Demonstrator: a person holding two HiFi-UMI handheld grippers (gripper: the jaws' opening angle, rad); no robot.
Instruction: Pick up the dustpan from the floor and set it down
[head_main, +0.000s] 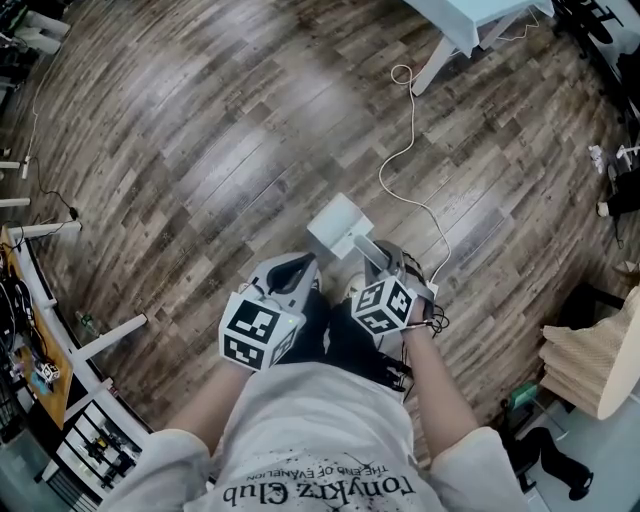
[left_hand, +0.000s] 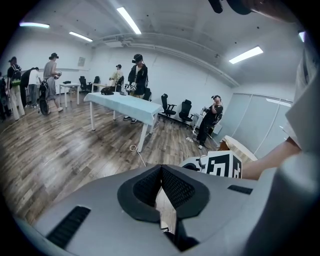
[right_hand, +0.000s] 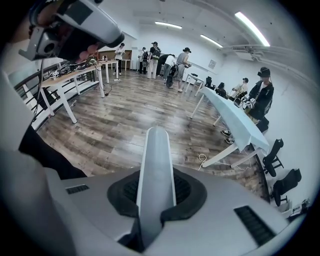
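The dustpan (head_main: 339, 223) is pale grey, and in the head view its pan hangs over the wood floor just ahead of my hands. Its long handle (right_hand: 155, 165) runs up between the jaws of my right gripper (right_hand: 156, 189), which is shut on it. In the head view the right gripper (head_main: 377, 256) sits just behind the pan. My left gripper (head_main: 297, 268) is close beside it on the left. Its black pads (left_hand: 174, 186) meet with nothing between them. The right gripper's marker cube (left_hand: 223, 164) shows in the left gripper view.
A white table (head_main: 468, 18) stands at the far right, with a pale cable (head_main: 410, 150) trailing from it across the floor toward my hands. White desk legs (head_main: 108, 337) are at the near left and a tan slatted object (head_main: 588, 358) at the right. Several people stand across the room.
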